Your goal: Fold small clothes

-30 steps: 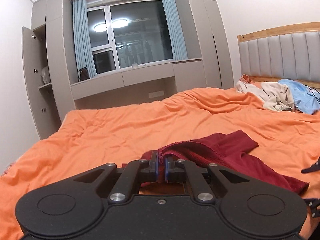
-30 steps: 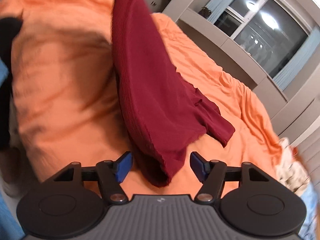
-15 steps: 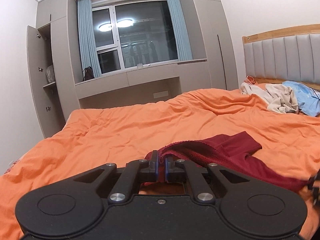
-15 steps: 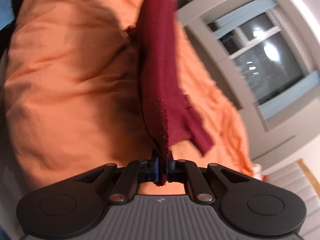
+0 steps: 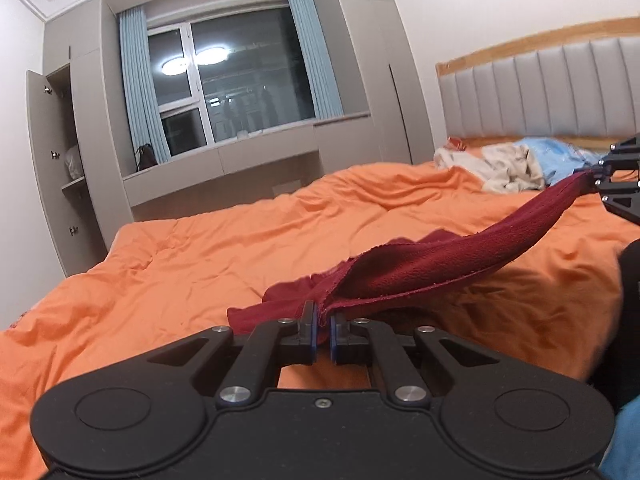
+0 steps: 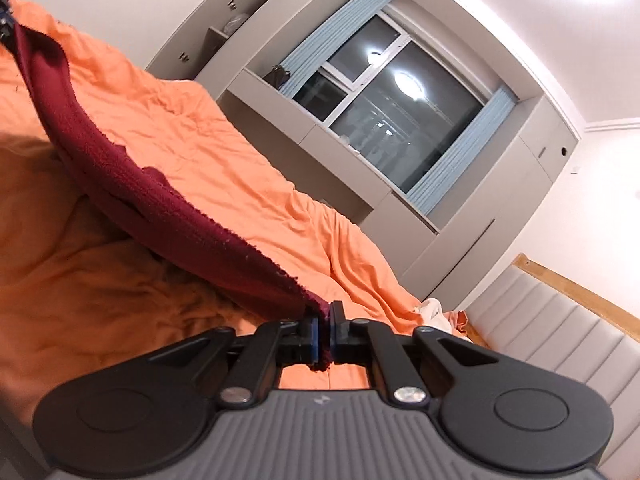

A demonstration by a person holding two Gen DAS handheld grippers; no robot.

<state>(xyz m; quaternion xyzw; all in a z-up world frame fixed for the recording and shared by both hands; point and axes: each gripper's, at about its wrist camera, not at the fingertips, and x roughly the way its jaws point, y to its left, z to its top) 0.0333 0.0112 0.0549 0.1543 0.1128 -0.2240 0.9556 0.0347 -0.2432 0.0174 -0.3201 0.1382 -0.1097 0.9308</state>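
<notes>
1. You have the dark red garment (image 5: 432, 268) strung between both grippers above the orange bedspread (image 5: 224, 248). Part of it sags onto the bed near the left gripper (image 5: 323, 334).
2. Your left gripper's jaws are pressed together, pinching a raw edge of the cloth. The right gripper (image 6: 324, 338) has its jaws clamped on the opposite end, with a scrap of fabric poking out below the pads.
3. Judge it as light, limp, fleecy knit: it droops under its own weight and will not hold a shape, so grip at corners or hems and keep gentle tension.
4. Its long axis runs from one gripper to the other, rising toward the right one near the headboard (image 5: 552, 88). I cannot tell which end is the neck or waist.
</notes>
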